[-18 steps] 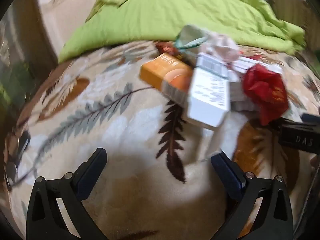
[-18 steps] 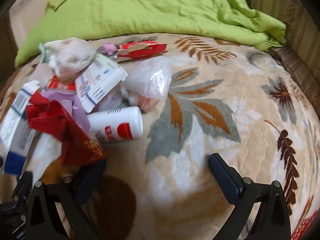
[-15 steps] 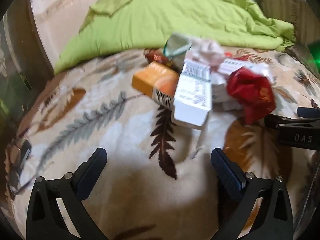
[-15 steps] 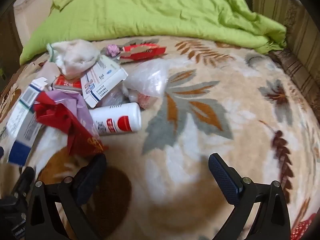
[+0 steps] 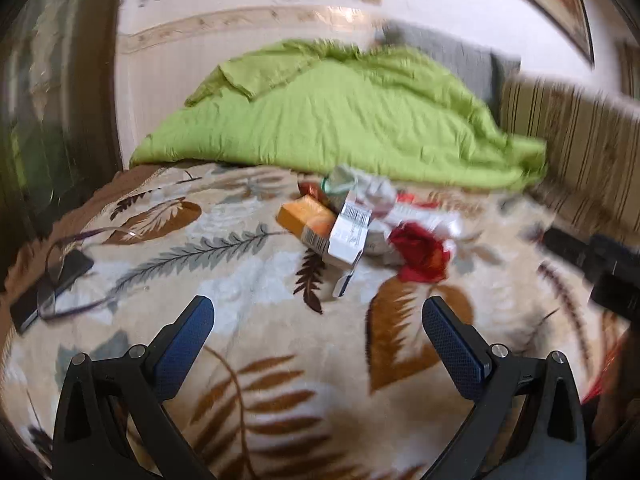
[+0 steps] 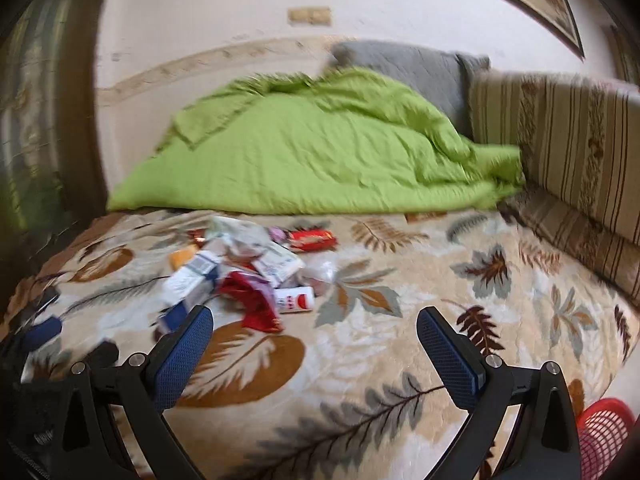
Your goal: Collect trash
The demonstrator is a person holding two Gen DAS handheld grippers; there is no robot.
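A pile of trash lies on a leaf-patterned blanket (image 5: 248,288): an orange box (image 5: 306,218), a white carton with a barcode (image 5: 348,236), a crumpled red wrapper (image 5: 420,254), a white bottle with a red label (image 6: 294,300), a red snack packet (image 6: 312,239) and crumpled paper. My left gripper (image 5: 318,326) stands open, well short of the pile, with nothing between its fingers. My right gripper (image 6: 314,334) is open too, just in front of the red wrapper (image 6: 252,300) and the carton (image 6: 188,280). At the far right of the left wrist view the right gripper (image 5: 600,264) shows as a dark blur.
A green duvet (image 6: 304,152) is heaped behind the pile, with a grey pillow (image 6: 404,66) and a striped backrest (image 6: 560,136) to the right. A red mesh basket (image 6: 604,436) sits at the bed's lower right. A dark phone and glasses (image 5: 52,284) lie at the left.
Both grippers have pulled back and tilted up from the pile, so the trash looks smaller and farther, and the wall and basket have come into view. Both stay open and empty.
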